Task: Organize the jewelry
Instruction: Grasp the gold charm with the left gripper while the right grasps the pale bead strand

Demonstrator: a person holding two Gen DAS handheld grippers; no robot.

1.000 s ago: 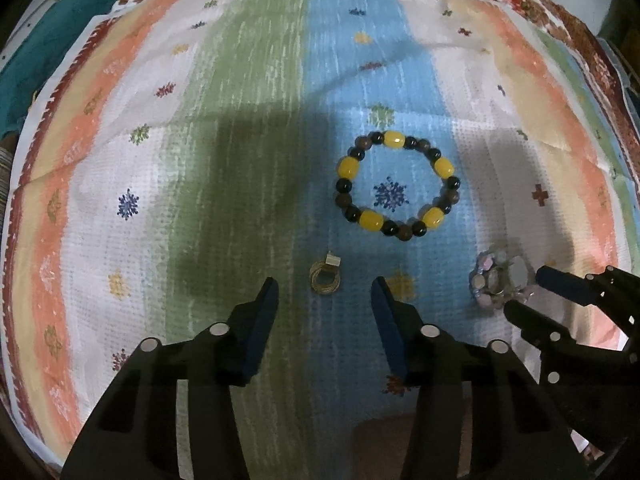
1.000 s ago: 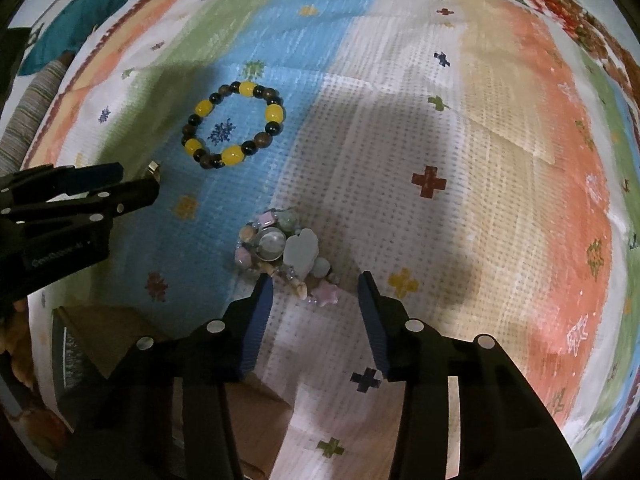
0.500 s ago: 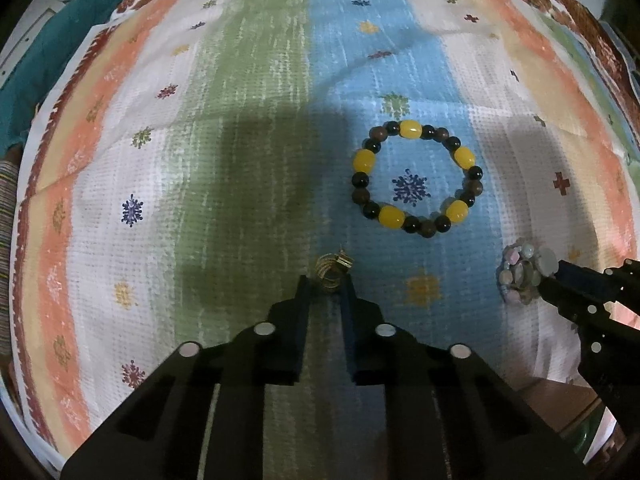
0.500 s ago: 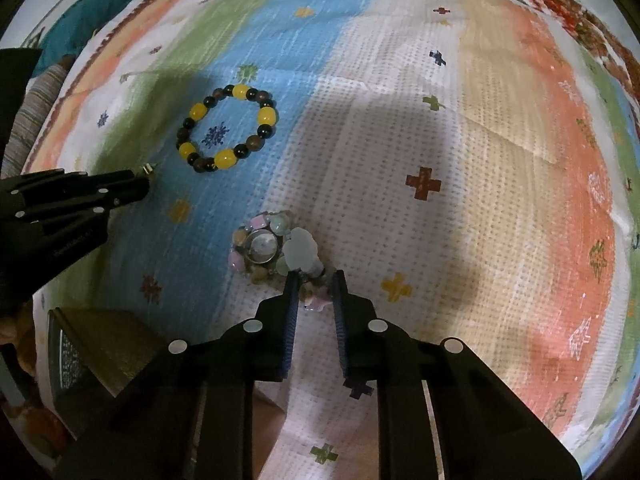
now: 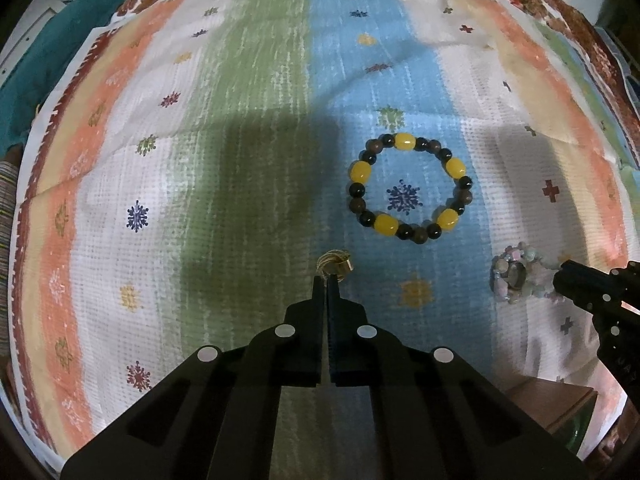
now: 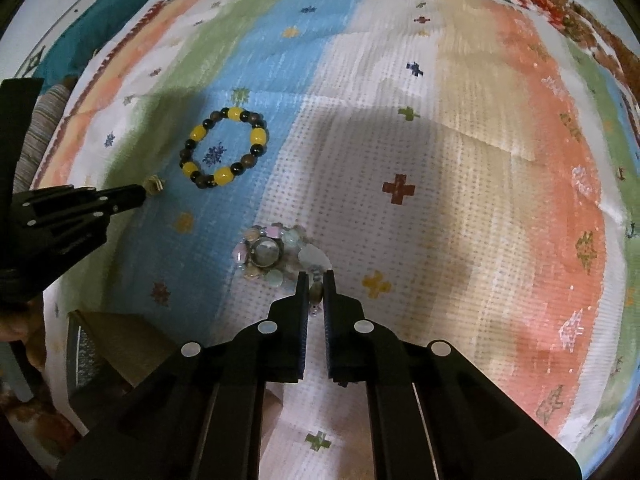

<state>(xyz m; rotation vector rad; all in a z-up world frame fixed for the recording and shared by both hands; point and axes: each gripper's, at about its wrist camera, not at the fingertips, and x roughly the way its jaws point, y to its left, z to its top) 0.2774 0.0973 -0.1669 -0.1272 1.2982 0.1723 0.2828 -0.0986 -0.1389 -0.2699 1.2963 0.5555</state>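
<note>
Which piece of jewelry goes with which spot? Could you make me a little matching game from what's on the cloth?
Things:
1. gold ring
2. pastel bead bracelet
3. yellow and dark bead bracelet

Places:
A. lying free on the blue stripe, circling a dark blue flower
B. pinched at the tip of the left claw
C. one bead caught between the fingers of the right claw

Pairs: 1-B, 2-C, 3-A

The left tongs (image 5: 325, 280) are pinching the near edge of a small gold ring (image 5: 334, 267) at the frame's centre, jaws nearly together. A yellow and dark beaded bracelet (image 5: 410, 189) is lying at two o'clock on the striped cloth (image 5: 240, 140). At three o'clock, the right tongs (image 5: 560, 280) are touching a pastel bead cluster (image 5: 516, 278).
</note>
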